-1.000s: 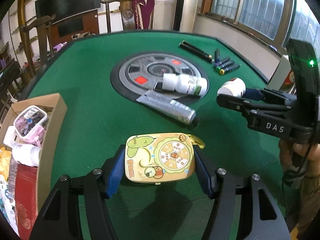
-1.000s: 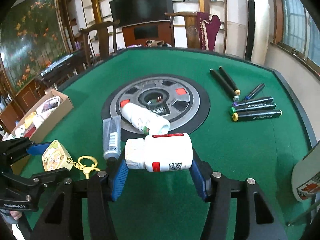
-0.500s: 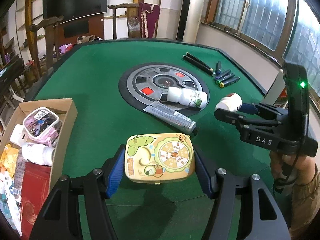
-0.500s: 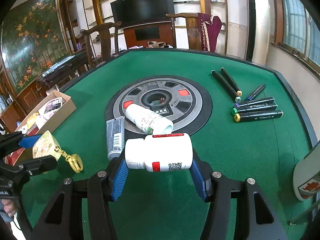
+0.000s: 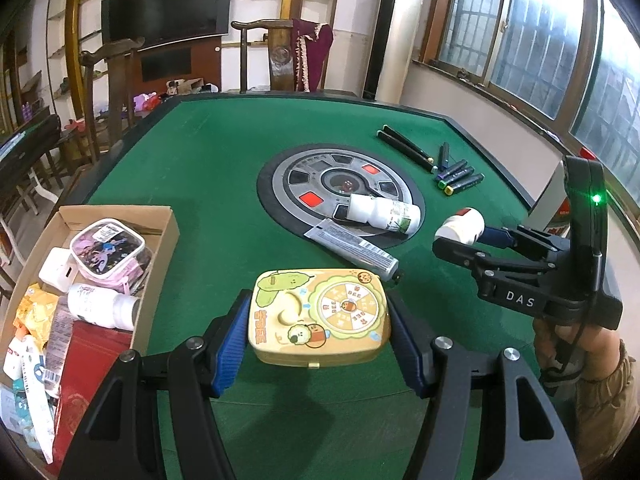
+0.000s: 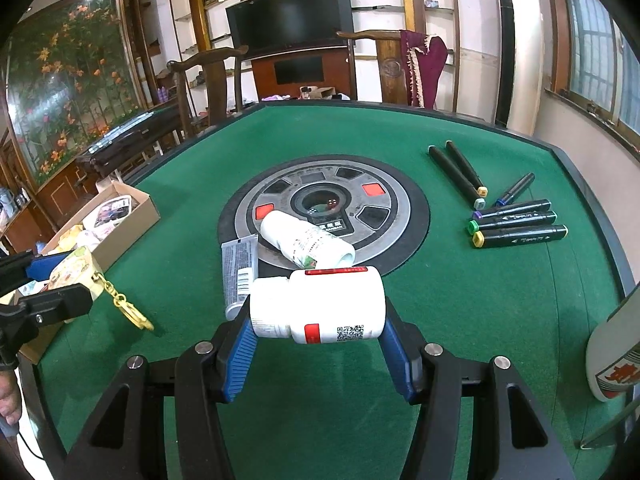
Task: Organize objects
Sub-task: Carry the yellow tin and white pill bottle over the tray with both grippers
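**Two grippers, two items held above the green felt**

The left gripper clamps one rounded yellow cartoon case, glossy, with a gold clasp dangling below; it hangs over the table's near edge, just beside the cardboard box. The right gripper squeezes one smooth white pill bottle sideways, with red label marks and a QR code, in the air on the near side of the round grey centre disc.

On that disc lies a second white bottle, with one flat silver tube touching the disc's near edge. To the disc's right lie seven black markers, cylindrical with coloured ends. The box, left of the disc, holds one more white bottle, one pink pouch and assorted packets.
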`<state>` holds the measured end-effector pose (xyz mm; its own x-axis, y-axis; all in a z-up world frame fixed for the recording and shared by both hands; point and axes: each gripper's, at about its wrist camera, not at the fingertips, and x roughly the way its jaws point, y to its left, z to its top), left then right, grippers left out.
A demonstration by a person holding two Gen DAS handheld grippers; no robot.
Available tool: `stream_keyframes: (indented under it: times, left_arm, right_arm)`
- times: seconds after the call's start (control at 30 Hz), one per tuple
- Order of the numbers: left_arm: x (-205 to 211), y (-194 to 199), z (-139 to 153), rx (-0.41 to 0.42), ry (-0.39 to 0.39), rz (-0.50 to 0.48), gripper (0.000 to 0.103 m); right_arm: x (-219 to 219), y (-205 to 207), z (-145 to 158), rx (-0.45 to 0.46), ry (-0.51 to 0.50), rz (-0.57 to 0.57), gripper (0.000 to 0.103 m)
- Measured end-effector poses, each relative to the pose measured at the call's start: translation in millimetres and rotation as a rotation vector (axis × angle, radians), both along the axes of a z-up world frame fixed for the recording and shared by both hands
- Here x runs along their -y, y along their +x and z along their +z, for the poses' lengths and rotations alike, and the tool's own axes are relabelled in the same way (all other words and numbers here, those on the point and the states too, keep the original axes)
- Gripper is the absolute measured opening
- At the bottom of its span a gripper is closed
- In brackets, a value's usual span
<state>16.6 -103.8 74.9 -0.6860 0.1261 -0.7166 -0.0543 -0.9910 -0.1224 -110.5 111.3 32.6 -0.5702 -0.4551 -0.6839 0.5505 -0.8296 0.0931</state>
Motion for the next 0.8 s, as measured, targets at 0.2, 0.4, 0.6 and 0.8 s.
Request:
stream_keyframes:
  times: [0.2,0.4,0.6,0.8]
  left_arm:
    - [4.4,4.4,3.9,-0.008,-0.004,0.021,0.063]
    - [14.4,14.5,10.7,-0.025,-0.005,0.047,0.063]
    - [26.2,22.1,18.0,-0.038,-0.009,0.079,0.063]
    - [32.2,27.7,23.7,-0.056,-0.008,0.097,0.063]
  right_arm:
    - [0.1,3.9,4.1,-0.003,-0.026,0.012,0.061]
    - [6.2,7.3,2.8,0.012,-0.036,0.034,0.061]
    - [8.2,10.7,4.1,0.003,-0.04,0.04,0.061]
    - [8.0,15.3,7.1,-0.002,-0.056,0.044,0.061]
